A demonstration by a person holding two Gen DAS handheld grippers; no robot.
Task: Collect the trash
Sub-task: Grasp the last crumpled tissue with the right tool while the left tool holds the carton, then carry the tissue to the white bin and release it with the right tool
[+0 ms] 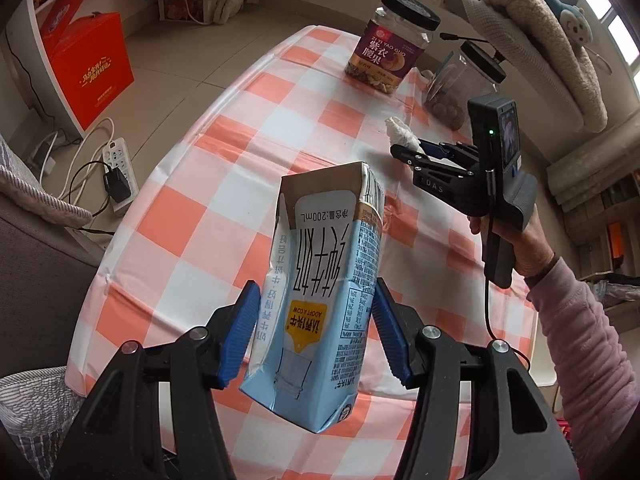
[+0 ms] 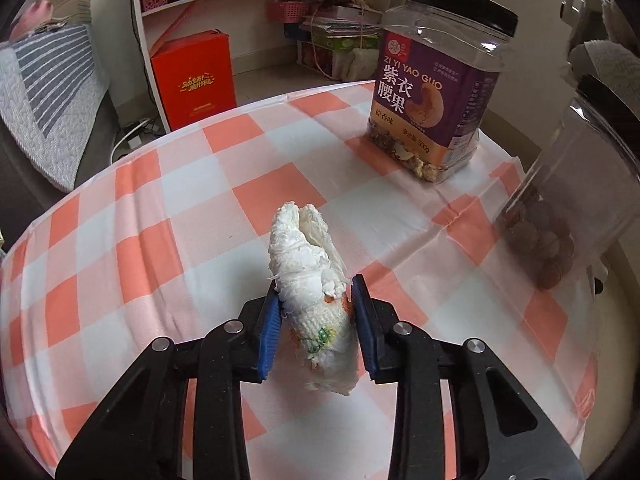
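Aloft, left gripper (image 1: 314, 300) clamps inverted milk carton (image 1: 320, 292); right gripper (image 2: 314, 312) level, pinching crumpled tissue (image 2: 314, 284)

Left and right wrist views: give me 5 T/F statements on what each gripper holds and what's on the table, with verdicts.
1. The left gripper is shut on a milk carton. True.
2. The right gripper is open with nothing in it. False: it is shut on a crumpled tissue wad.
3. The cashew jar stands upright on the checkered tablecloth. True.
4. The cashew jar has a red lid. False: the lid is black.
5. The milk carton is lying flat on the table. False: it is held above it.
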